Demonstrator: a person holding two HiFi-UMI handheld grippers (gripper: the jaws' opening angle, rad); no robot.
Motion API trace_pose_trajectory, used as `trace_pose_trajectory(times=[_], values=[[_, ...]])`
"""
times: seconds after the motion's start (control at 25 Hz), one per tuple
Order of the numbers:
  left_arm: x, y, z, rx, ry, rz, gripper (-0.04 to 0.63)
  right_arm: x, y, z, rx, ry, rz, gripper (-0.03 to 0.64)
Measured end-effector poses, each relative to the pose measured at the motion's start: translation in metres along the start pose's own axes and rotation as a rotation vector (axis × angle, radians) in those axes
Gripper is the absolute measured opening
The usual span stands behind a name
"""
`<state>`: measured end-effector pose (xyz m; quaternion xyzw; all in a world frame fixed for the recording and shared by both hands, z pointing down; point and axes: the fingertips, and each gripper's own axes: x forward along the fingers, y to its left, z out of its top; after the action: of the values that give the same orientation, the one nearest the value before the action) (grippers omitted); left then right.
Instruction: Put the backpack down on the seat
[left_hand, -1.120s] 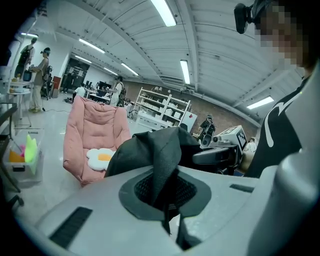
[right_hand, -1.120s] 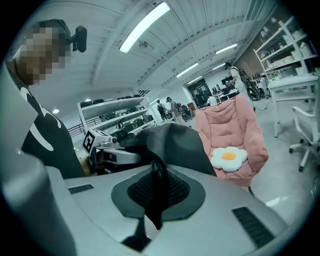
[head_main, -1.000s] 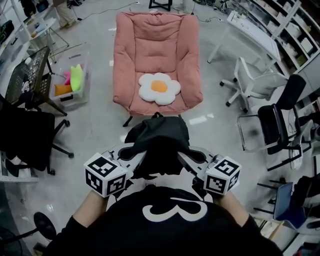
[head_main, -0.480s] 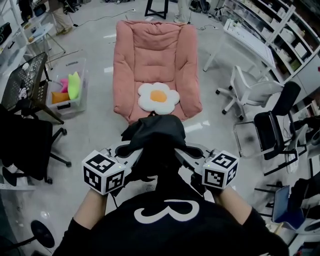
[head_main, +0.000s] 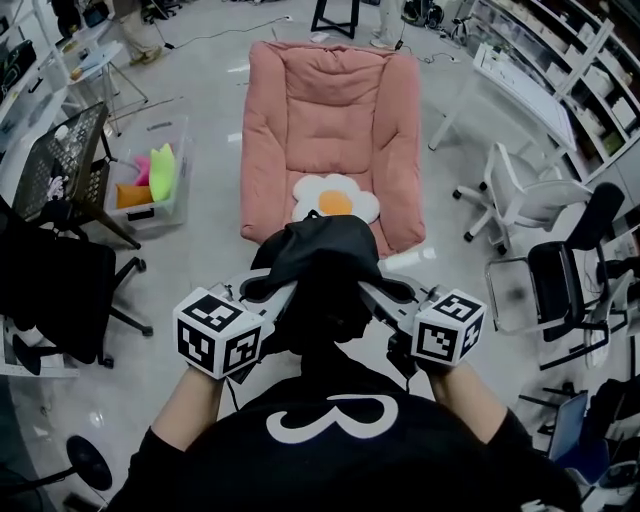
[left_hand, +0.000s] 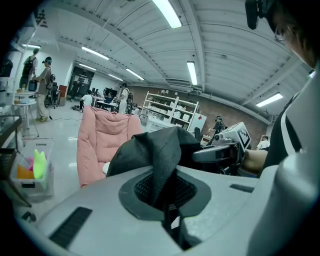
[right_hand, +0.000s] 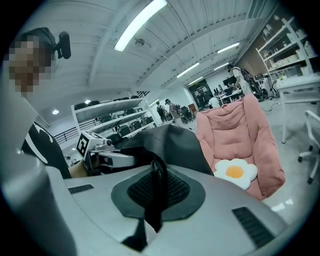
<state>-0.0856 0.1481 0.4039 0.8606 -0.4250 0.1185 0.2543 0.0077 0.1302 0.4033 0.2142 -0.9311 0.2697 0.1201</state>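
Note:
A black backpack (head_main: 325, 262) hangs in the air between both grippers, just in front of the pink padded seat (head_main: 335, 110). In the head view it covers the lower edge of the white flower cushion (head_main: 335, 198) on the seat. My left gripper (head_main: 268, 292) is shut on a fold of the backpack's fabric (left_hand: 156, 152). My right gripper (head_main: 388, 293) is shut on a black strap (right_hand: 156, 192). The left gripper view shows the seat (left_hand: 100, 137) beyond the bag. The seat (right_hand: 240, 132) and cushion (right_hand: 235, 172) also appear in the right gripper view.
Left of the seat stand a clear bin (head_main: 150, 178) of bright items, a black mesh cart (head_main: 58, 160) and a black office chair (head_main: 50, 285). At the right are a white chair (head_main: 520, 195), a black chair (head_main: 568, 270) and a white desk (head_main: 520, 85).
Both grippers and the backpack have come closer to the pink seat. The bag now overlaps the flower cushion's front edge in the head view. The grips have not changed.

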Motion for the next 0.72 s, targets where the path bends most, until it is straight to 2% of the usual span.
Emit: trace_pose_trajectory(times=[0.32, 0.72], values=[[0.072, 0.068, 0.039, -0.045, 0.039, 0.014, 0.012, 0.052, -0.085, 0.042, 0.062, 0.015, 0.012, 0.02], [0.172, 0.156, 0.106, -0.077, 0.081, -0.008, 0.012, 0.113, -0.199, 0.112, 0.111, 0.024, -0.01, 0.02]])
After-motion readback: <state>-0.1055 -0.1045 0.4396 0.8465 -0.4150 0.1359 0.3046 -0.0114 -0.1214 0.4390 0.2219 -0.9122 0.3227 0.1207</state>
